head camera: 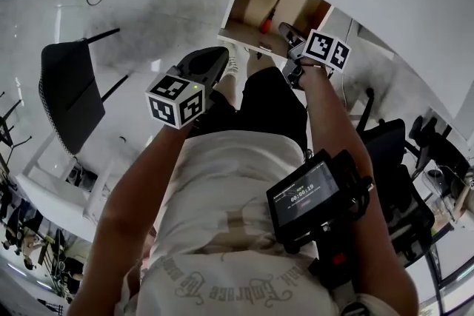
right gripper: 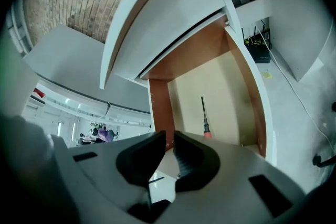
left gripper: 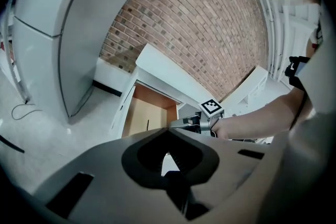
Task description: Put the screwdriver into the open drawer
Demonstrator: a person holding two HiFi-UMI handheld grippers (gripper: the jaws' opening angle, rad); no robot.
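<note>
On the head view I see the red-handled screwdriver (head camera: 270, 13) lying inside the open drawer (head camera: 250, 2). The left gripper (head camera: 221, 55) and right gripper (head camera: 290, 35) are near the drawer's front. On the left gripper view, the jaw tips meet and nothing is between them. On the right gripper view, a narrow gap separates the empty jaws. Beyond them the screwdriver rests on the drawer floor, handle nearest me.

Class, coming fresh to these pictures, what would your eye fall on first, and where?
The red-handled screwdriver stands out, lying alone on the pale floor of the open drawer. In the head view, bold black-and-white marker cubes catch the eye, one on the left gripper, one on the right gripper near the drawer. A brick wall fills the left gripper view's background.
</note>
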